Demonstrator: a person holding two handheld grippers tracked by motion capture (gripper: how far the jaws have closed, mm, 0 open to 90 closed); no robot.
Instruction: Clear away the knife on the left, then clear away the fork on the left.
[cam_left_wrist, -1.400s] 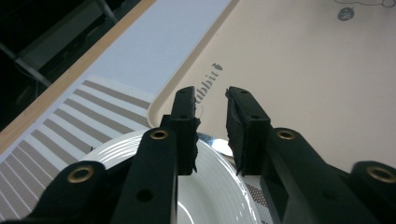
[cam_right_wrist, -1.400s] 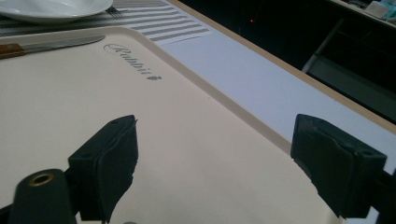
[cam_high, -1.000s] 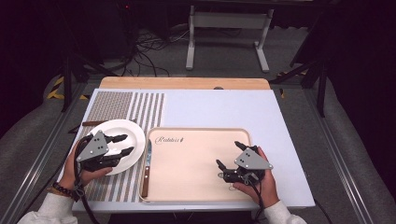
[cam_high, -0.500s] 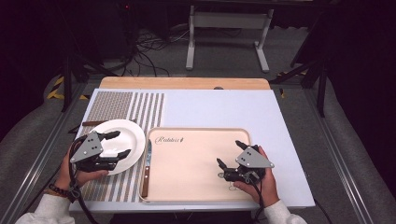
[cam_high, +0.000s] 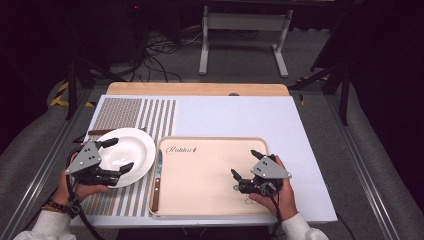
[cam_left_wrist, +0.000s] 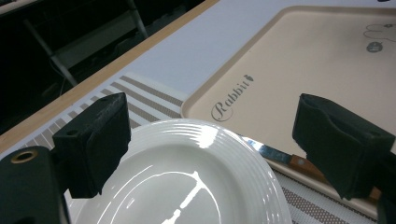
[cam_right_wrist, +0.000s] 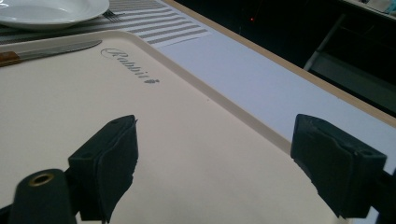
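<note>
The left gripper (cam_high: 116, 155), its jaws just spread wide and holding nothing, hangs over the white plate (cam_high: 131, 150) resting on the striped mat (cam_high: 150, 112) left of the tray (cam_high: 210, 145), apparently having let it go there, while the right gripper (cam_high: 245, 167) waits unclenched and empty over the tray.
</note>
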